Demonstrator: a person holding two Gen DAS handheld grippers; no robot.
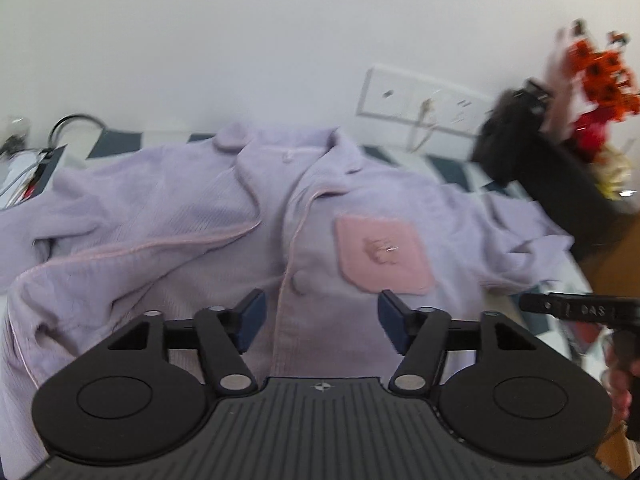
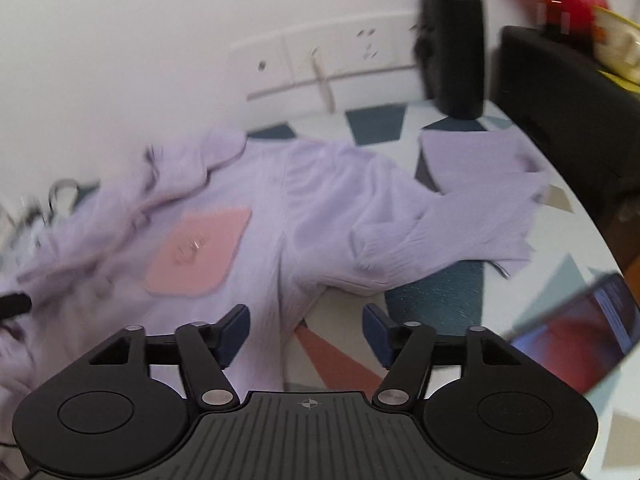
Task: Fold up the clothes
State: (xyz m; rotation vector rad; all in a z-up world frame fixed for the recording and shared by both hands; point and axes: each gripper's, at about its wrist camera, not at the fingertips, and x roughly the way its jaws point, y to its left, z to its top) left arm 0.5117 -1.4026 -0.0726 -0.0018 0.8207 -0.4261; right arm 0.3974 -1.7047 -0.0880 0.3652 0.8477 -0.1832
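**Both grippers open above a lilac pyjama top**

The left gripper (image 1: 320, 316) hangs with its blue-padded fingers (image 1: 252, 314) spread wide and nothing between them, just above the button placket of a lilac fleece pyjama top (image 1: 160, 220) that lies spread and rumpled on the patterned tabletop (image 1: 452, 168). Ahead of it and slightly to the right sits the garment's pink chest pocket (image 1: 382, 258); a fabric-covered button (image 1: 300, 280) lies just in front of the finger gap. The collar (image 1: 280, 148) lies farther ahead, near the white wall. To the far right, the tip of the other gripper and part of a hand (image 1: 618, 376) show at the edge.

The right gripper (image 2: 306, 334) is likewise spread apart and holds nothing, poised over the garment's side edge where lilac cloth meets the tabletop's pink and teal shapes. The pink pocket lies ahead to its left, a loose sleeve (image 2: 448, 224) ahead to its right. Beyond the sleeve rests a folded lilac piece (image 2: 472, 156), and behind that stands a black bottle (image 2: 454, 40) against the wall. A lit screen (image 2: 576, 328) lies to the right.
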